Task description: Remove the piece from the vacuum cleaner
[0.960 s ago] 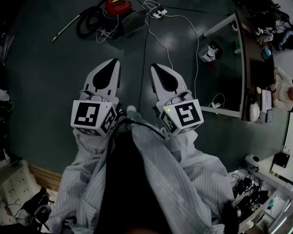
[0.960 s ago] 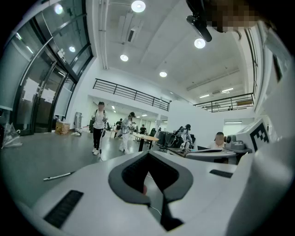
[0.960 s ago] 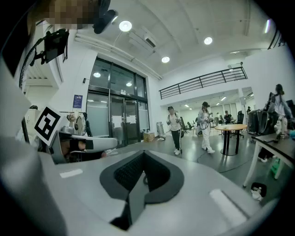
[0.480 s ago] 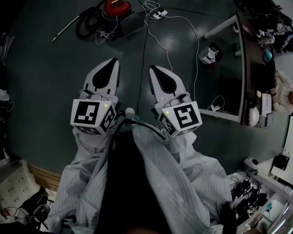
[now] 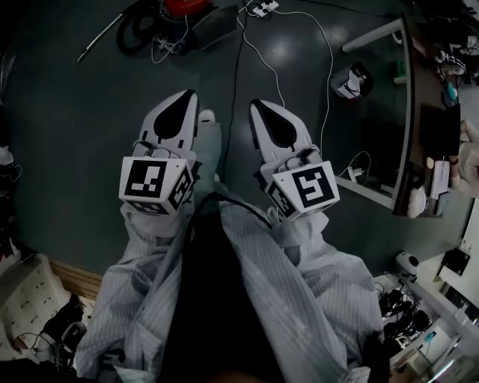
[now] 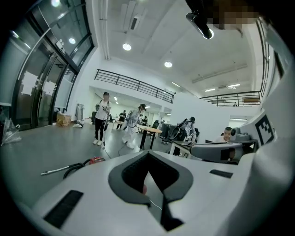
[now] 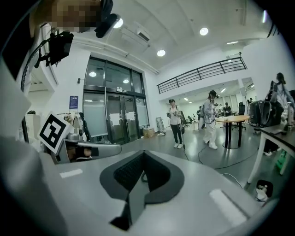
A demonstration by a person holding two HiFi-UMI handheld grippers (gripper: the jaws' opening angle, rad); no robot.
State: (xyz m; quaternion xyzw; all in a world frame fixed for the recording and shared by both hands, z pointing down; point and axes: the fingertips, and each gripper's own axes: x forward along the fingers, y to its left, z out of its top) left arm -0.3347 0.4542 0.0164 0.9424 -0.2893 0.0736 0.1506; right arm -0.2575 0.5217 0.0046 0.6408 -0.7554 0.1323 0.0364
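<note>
The red vacuum cleaner (image 5: 179,6) lies on the grey floor at the top edge of the head view, with its black hose (image 5: 138,30) coiled beside it and a metal wand (image 5: 97,39) pointing left. From the left gripper view the vacuum cleaner (image 6: 96,160) and wand (image 6: 57,170) show far ahead on the floor. My left gripper (image 5: 187,96) and right gripper (image 5: 258,105) are held side by side in front of the person's body, well short of the vacuum cleaner. Both are shut and hold nothing.
A black cable (image 5: 238,67) and a white cable (image 5: 325,67) run over the floor from a power strip (image 5: 262,7). A desk (image 5: 419,112) stands at the right, a small white device (image 5: 352,81) beside it. People (image 6: 101,117) stand by tables (image 6: 148,132) in the hall.
The vacuum cleaner, hose and power strip have slid toward the top edge of the head view. Both grippers stay shut and level. A shoe now shows beside the left gripper.
</note>
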